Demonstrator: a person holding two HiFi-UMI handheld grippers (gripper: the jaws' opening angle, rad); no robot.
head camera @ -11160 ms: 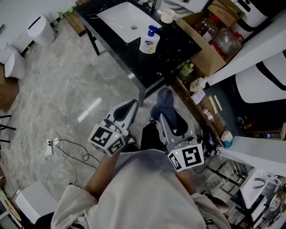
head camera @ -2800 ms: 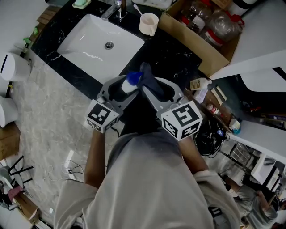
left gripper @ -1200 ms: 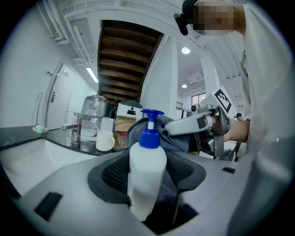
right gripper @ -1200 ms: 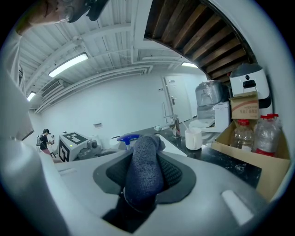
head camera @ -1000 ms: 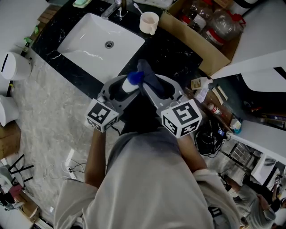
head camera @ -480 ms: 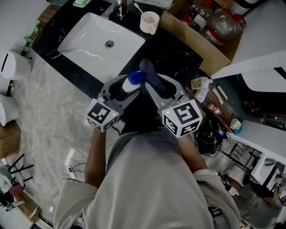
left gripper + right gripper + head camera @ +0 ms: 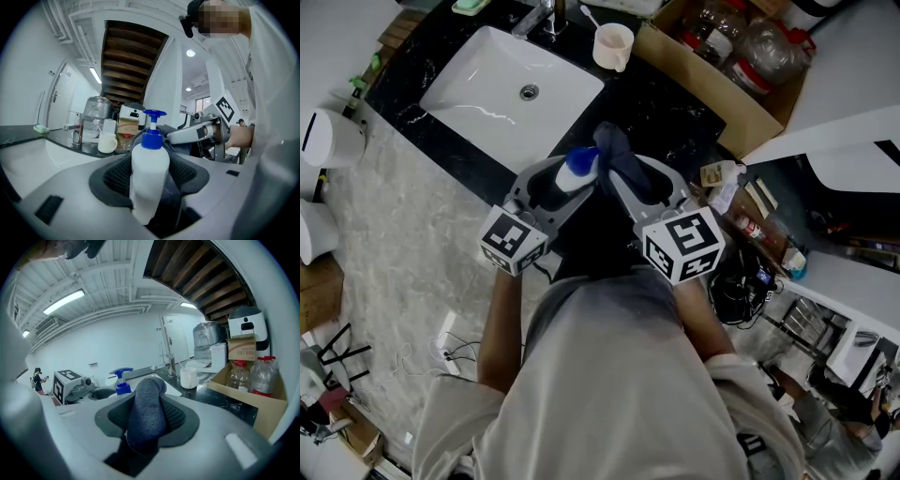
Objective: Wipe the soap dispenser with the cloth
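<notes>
A white soap dispenser (image 7: 149, 180) with a blue pump (image 7: 580, 162) is held upright in my left gripper (image 7: 564, 183), whose jaws are shut on its body. My right gripper (image 7: 630, 178) is shut on a rolled dark blue cloth (image 7: 146, 416). The cloth (image 7: 614, 153) sits right beside the pump head, to its right, and seems to touch it. In the left gripper view the cloth (image 7: 180, 147) shows just behind the bottle. In the right gripper view the blue pump (image 7: 121, 379) stands to the left of the cloth. Both grippers hover over the front edge of the black counter (image 7: 675, 117).
A white sink (image 7: 502, 94) with a faucet (image 7: 548, 14) is set in the counter to the left. A cream mug (image 7: 612, 49) stands behind the grippers. A cardboard box (image 7: 727, 89) with plastic bottles (image 7: 764, 52) lies at the right. A green soap bar (image 7: 472, 7) sits at the far left.
Long before, the dispenser stood on the counter and my left gripper was empty; now it holds the bottle. Over the last second the cloth shifts slightly around the pump head.
</notes>
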